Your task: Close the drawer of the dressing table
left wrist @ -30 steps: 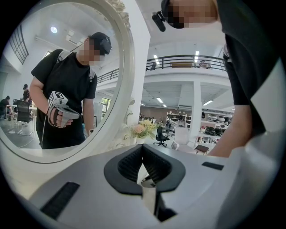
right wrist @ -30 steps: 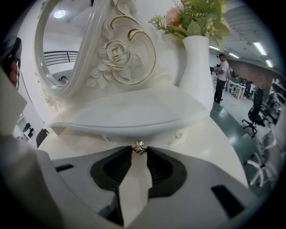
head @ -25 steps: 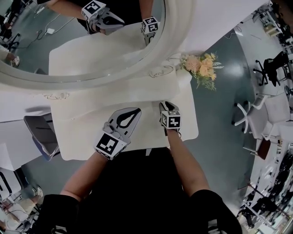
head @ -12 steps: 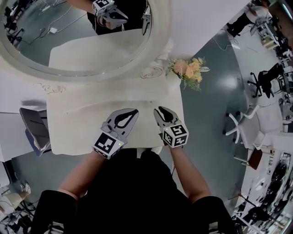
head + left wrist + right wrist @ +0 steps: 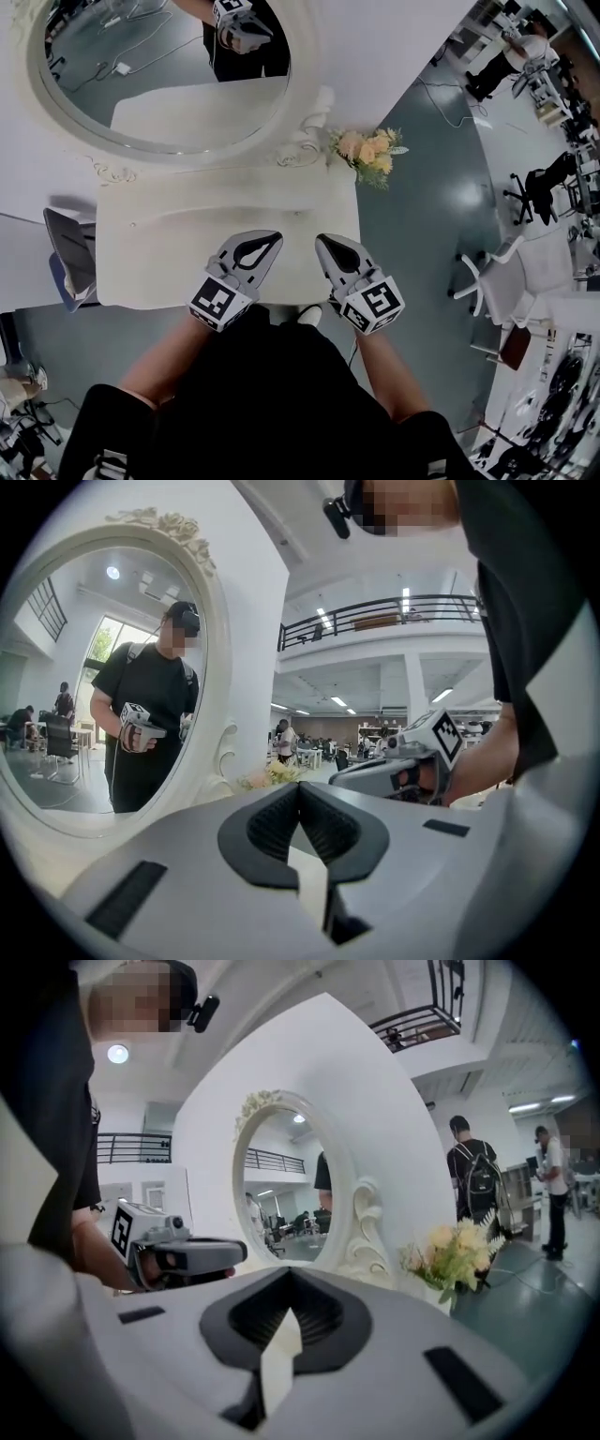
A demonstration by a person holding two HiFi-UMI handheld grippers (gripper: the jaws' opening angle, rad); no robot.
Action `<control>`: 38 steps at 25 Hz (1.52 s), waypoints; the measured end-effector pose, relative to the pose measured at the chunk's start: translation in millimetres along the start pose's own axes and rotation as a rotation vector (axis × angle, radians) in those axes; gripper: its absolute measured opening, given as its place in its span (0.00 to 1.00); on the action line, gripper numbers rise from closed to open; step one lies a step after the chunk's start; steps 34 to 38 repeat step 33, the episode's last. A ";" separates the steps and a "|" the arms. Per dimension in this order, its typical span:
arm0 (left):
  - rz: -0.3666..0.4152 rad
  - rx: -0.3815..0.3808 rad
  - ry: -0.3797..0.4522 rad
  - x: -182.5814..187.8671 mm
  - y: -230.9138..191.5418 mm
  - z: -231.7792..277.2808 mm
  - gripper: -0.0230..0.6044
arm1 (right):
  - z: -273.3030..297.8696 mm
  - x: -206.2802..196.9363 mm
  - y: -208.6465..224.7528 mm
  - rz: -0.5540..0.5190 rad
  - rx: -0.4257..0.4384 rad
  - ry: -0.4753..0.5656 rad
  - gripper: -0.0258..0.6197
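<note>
From above, the white dressing table (image 5: 159, 248) shows only its top; its drawer is hidden under the top and the person's body. Both grippers hover side by side over the table's front edge, pointing at the oval mirror (image 5: 169, 75). My left gripper (image 5: 271, 237) (image 5: 300, 787) is shut with nothing in it. My right gripper (image 5: 323, 242) (image 5: 289, 1271) has just closed; its jaws meet with nothing between them. Each gripper view shows the other gripper beside it: the right one (image 5: 337, 774) and the left one (image 5: 236, 1252).
A bunch of peach flowers (image 5: 367, 150) stands at the table's back right corner. A grey stool (image 5: 70, 258) sits to the table's left. A white office chair (image 5: 497, 272) and further desks stand on the floor to the right.
My right gripper has come up from the table's front edge and swung from pointing down to nearly level. My left gripper has lifted a little. The head view has shifted.
</note>
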State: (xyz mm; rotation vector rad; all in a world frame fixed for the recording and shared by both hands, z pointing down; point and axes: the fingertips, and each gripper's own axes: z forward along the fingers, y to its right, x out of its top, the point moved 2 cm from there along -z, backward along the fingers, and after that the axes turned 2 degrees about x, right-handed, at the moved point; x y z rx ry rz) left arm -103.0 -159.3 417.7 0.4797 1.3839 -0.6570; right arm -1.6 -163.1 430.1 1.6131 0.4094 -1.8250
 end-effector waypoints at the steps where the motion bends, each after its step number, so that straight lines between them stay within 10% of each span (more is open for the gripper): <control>1: 0.004 0.000 0.006 3.7 5.0 0.0 0.03 | -4.9 8.8 -5.1 -0.024 0.012 0.011 0.04; 38: 0.057 0.022 0.112 63.2 59.3 -6.6 0.03 | -55.8 70.6 -37.9 -0.171 0.086 0.118 0.04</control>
